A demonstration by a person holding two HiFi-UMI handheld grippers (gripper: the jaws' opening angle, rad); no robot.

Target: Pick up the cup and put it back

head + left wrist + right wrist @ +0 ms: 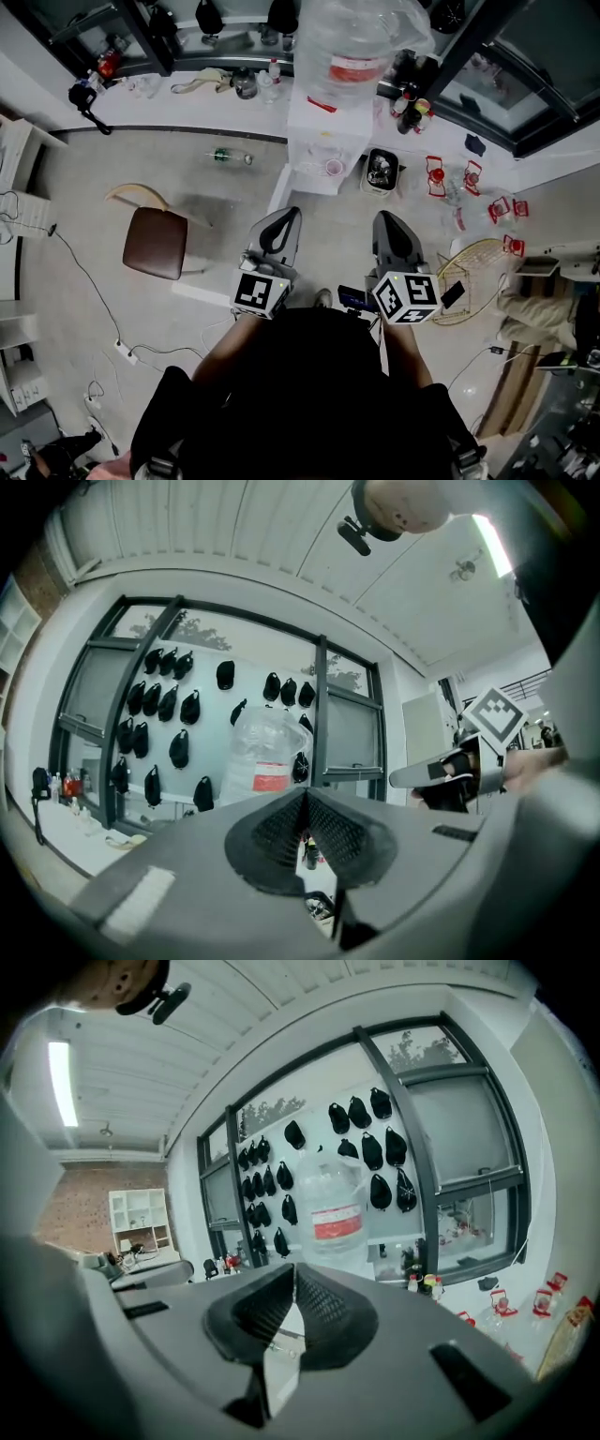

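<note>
A small clear cup [334, 168] stands on the tray of the white water dispenser [323, 131], below its big clear bottle [354, 47]. Both grippers hang in front of the person, well short of the dispenser. My left gripper [286, 217] has its jaws shut with nothing between the pads [306, 794]. My right gripper [386, 223] is likewise shut and empty, its pads meeting at the tip [293, 1269]. The bottle [265, 752] [335, 1213] shows beyond the jaws in both gripper views; the cup is hidden behind the jaws there. The right gripper [403, 779] also appears at the right of the left gripper view.
A brown chair [157, 242] stands on the floor at left, and a green bottle [228, 157] lies near the counter. A black bin [382, 172] sits right of the dispenser, with red-topped containers [435, 175] and a wire basket [478, 272] further right. Cables run along the left floor.
</note>
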